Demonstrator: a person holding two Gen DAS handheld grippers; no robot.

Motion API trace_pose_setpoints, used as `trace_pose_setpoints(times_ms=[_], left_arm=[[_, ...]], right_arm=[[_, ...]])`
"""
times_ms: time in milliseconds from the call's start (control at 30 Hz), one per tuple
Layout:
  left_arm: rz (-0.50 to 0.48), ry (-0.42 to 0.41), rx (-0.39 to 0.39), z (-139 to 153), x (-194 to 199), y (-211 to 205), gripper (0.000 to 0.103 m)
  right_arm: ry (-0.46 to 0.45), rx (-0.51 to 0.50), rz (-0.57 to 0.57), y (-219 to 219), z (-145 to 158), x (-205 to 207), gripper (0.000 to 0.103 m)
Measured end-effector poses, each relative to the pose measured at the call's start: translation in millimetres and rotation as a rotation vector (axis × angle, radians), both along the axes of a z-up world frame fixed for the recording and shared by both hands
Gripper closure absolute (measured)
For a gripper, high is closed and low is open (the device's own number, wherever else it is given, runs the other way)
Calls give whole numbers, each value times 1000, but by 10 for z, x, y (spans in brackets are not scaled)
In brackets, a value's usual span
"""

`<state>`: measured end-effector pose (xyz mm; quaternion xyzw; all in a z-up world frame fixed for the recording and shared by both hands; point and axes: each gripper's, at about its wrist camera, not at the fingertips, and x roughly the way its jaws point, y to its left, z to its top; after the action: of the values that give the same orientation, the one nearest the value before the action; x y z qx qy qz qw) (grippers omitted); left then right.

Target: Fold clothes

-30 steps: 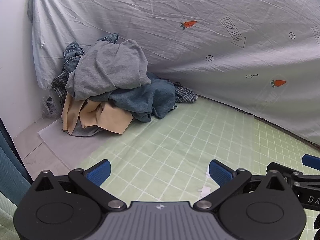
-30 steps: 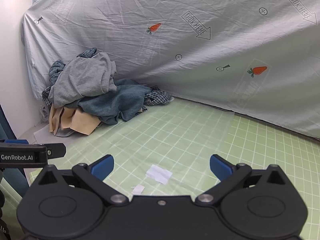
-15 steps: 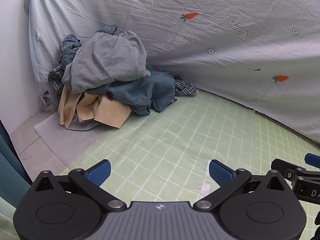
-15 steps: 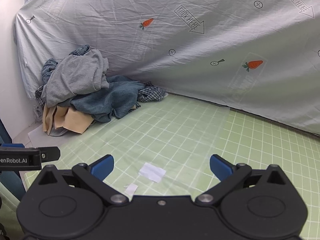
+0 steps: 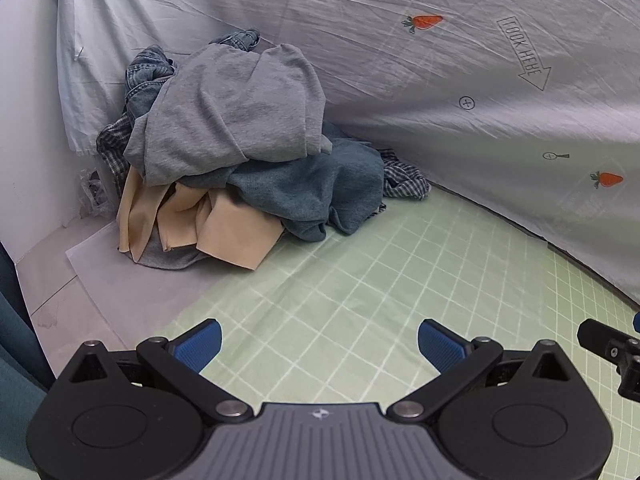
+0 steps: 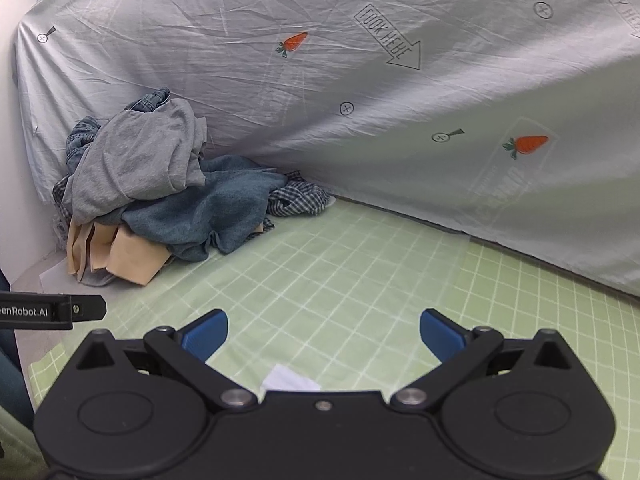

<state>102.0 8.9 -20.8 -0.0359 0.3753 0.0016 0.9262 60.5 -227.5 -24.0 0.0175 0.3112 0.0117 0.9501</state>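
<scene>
The pile of clothes is seen far and left of both grippers; the left gripper is judged nearer. Both it and the right gripper are held wide and empty.

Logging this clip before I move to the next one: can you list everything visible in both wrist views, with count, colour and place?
grey garment: 1, light grey, top of the pile in the far left corner
teal garment: 1, blue-green, under the grey one, front right of the pile
denim garment: 1, blue, back of the pile
checked garment: 1, dark blue and white, right edge of the pile
beige cloth: 1, tan, bottom front of the pile
grid mat: 1, pale green with white lines, covering the work surface
printed sheet: 1, pale grey with carrots and arrows, hung behind
paper scrap: 1, white, on the mat near the right gripper
left gripper: 1, black, blue fingers, open, empty
right gripper: 1, black, blue fingers, open, empty
</scene>
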Motion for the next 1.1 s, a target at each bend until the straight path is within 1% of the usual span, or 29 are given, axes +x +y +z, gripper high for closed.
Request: trace_pose_setpoints(times_ms=[133, 200, 267, 367, 467, 533, 600, 700, 767, 833, 867, 900, 933, 967, 1000, 1067, 1100], left_arm=[[50, 4, -10, 5, 446, 173, 0], [96, 3, -22, -7, 706, 303, 0], [152, 6, -40, -29, 976, 457, 0], [258, 26, -87, -77, 1361, 737, 0], [351, 52, -145, -100, 1643, 991, 0], [377, 45, -186, -117, 1778, 1142, 0], [389, 47, -220, -149, 1903, 1268, 0], [429, 57, -280, -209, 2040, 1434, 2], [434, 59, -339, -228, 2097, 1514, 9], [429, 61, -387, -229, 2133, 1555, 14], [426, 60, -401, -226, 2140, 1556, 18], [421, 60, -408, -222, 2146, 1551, 20], [417, 60, -415, -218, 2152, 1545, 24], [410, 61, -421, -216, 2160, 1538, 25], [405, 63, -430, -215, 2167, 1536, 25], [410, 67, -461, -221, 2180, 1545, 25], [414, 66, -478, -229, 2188, 1552, 25]], right_arm=[[-12, -4, 25, 44, 43, 448, 0], [-18, -13, 44, 90, 51, 718, 0], [-42, -18, 31, 129, 54, 986, 0], [-8, -30, 81, 255, 6, 1461, 0], [33, -45, 130, 399, -55, 1937, 0], [46, -39, 147, 516, -110, 2209, 0], [43, -3, 163, 626, -148, 2446, 2], [43, 75, 206, 806, -182, 2739, 13], [50, 133, 243, 934, -193, 2886, 18], [55, 210, 271, 1044, -201, 2954, 28], [56, 254, 284, 1078, -207, 2971, 31], [57, 295, 299, 1115, -213, 2988, 38], [58, 322, 315, 1159, -218, 3007, 41], [58, 334, 328, 1208, -223, 3023, 47], [58, 335, 339, 1264, -227, 3042, 51], [65, 317, 352, 1362, -244, 3093, 63], [70, 310, 358, 1404, -256, 3119, 74]])
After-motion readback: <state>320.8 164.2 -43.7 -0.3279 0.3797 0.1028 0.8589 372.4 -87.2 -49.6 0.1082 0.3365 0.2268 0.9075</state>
